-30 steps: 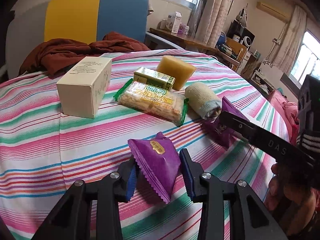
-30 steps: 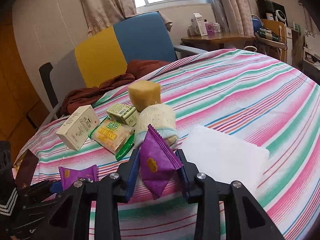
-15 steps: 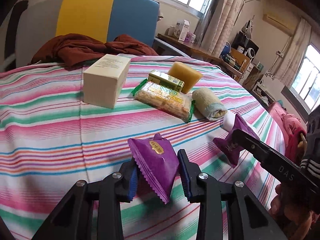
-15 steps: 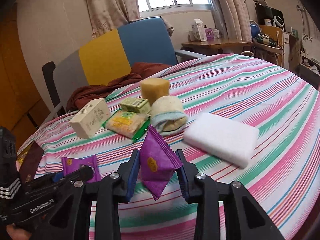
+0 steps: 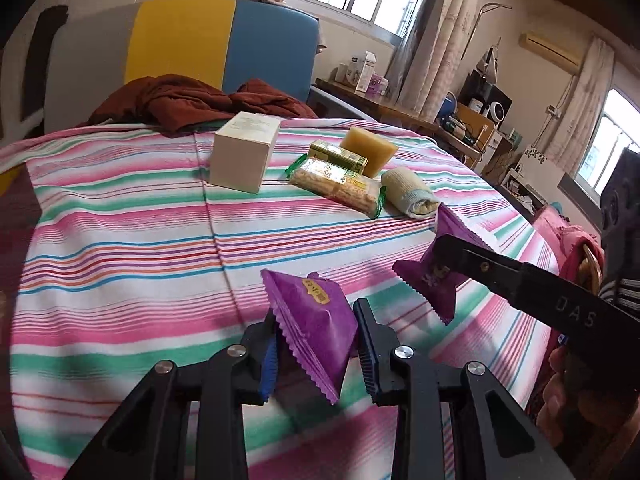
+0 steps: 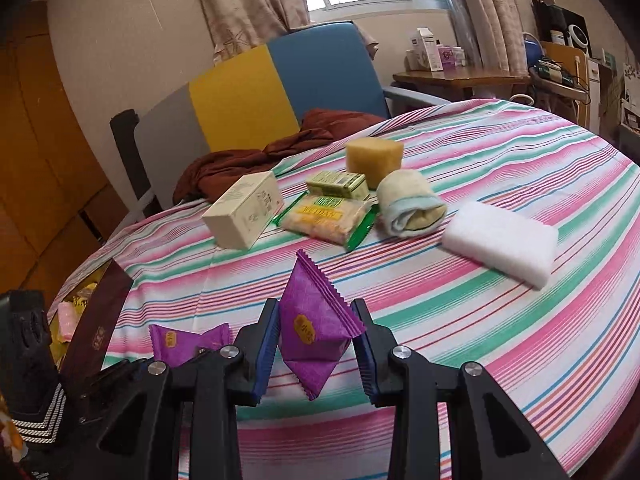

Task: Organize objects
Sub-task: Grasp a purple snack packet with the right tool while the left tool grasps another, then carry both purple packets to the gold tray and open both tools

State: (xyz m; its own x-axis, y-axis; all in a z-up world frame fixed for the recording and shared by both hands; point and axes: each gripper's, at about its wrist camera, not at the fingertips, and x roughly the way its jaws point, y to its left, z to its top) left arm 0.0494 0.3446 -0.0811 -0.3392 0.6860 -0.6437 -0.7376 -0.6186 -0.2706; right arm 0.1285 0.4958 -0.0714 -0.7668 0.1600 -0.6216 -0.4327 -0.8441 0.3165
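Note:
My left gripper (image 5: 316, 354) is shut on a purple snack packet (image 5: 312, 320), held above the striped tablecloth (image 5: 120, 240). My right gripper (image 6: 316, 348) is shut on a second purple snack packet (image 6: 312, 328), also held above the cloth. In the left wrist view the right gripper's finger (image 5: 520, 284) crosses from the right with its packet (image 5: 432, 276). In the right wrist view the left gripper's packet (image 6: 188, 340) shows at lower left.
On the table stand a cream box (image 6: 244, 212), a green-edged cracker pack (image 6: 324, 216), a small green box (image 6: 338, 184), a yellow sponge block (image 6: 374, 160), a rolled towel (image 6: 410, 208) and a white sponge (image 6: 504, 244). A dark red box (image 6: 96, 336) with sweets sits at the left edge.
Both grippers have pulled back toward the near edge of the table with their packets; the group of objects now lies farther away. The dark red box has come into the right wrist view.

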